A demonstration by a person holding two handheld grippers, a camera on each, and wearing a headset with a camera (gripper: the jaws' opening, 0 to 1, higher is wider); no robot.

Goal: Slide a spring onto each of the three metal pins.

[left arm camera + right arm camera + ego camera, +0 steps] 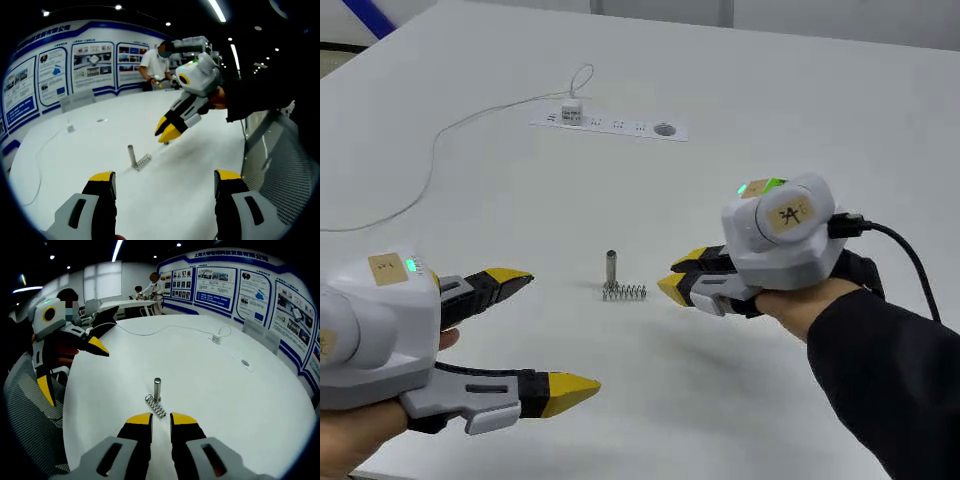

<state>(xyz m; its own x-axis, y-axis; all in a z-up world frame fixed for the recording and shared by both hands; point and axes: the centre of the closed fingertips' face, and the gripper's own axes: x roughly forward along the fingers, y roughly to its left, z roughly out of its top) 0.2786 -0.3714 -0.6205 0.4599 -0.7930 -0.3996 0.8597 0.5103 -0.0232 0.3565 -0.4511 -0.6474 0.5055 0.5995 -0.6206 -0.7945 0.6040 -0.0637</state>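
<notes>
One short metal pin (611,265) stands upright on the white table (740,100). A small coil spring (625,292) lies flat at its foot, touching or nearly touching it. My left gripper (545,332) is at the near left, wide open and empty, a hand's width from the pin (131,155) and spring (143,161). My right gripper (680,274) points at the spring from the right, its jaws a narrow gap apart with nothing between them. In the right gripper view the spring (155,406) lies just beyond my right gripper (161,419), with the pin (157,389) behind it.
A flat white socket strip (610,123) with a small plug and a thin white cable (440,140) lies at the far side of the table. People stand in the background (157,62). A mesh chair back (280,165) is beside the table edge.
</notes>
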